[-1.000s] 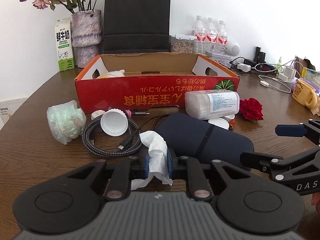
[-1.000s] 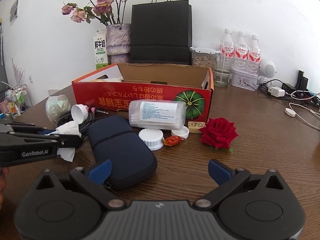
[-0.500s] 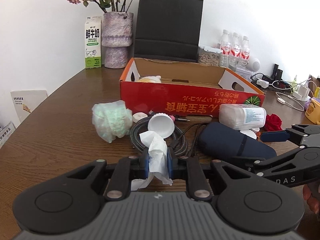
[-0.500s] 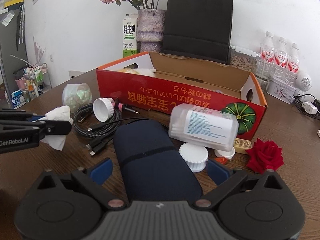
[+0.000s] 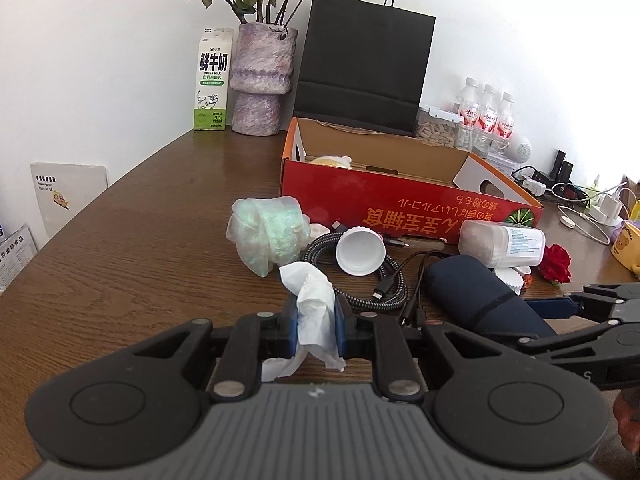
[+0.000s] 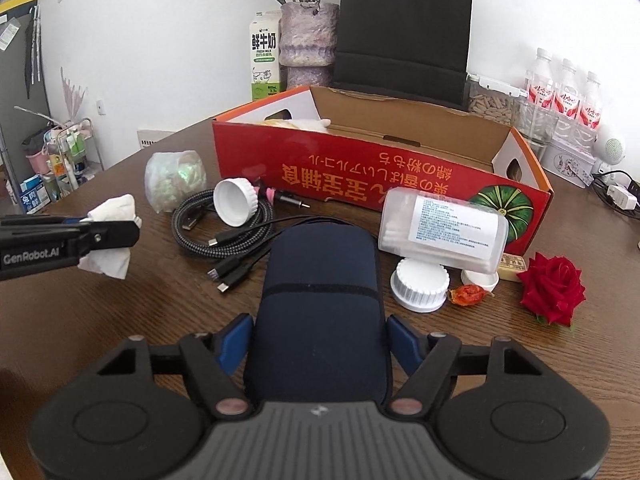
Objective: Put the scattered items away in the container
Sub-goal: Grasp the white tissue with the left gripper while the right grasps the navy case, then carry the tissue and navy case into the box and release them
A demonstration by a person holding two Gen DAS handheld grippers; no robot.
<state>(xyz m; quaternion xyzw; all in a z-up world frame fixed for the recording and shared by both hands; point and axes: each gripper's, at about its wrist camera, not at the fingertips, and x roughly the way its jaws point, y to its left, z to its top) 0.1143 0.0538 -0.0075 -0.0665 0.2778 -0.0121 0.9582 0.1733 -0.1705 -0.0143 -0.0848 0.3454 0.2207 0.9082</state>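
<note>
My left claw is pinched tight on a crumpled white tissue, which hangs clear of the wooden table, near the coiled cables.

My right claw straddles the near end of the dark blue pouch. Its jaws have just been closing, with the pouch between them; the blue pads stand at the pouch's sides, but I cannot tell whether they press on it. The pouch lies flat on the table.

The red cardboard box stands open behind the clutter, with something pale in its far left corner. In front of it lie a clear plastic jar on its side, two white lids, a red rose, and a wrapped greenish bundle.
</note>
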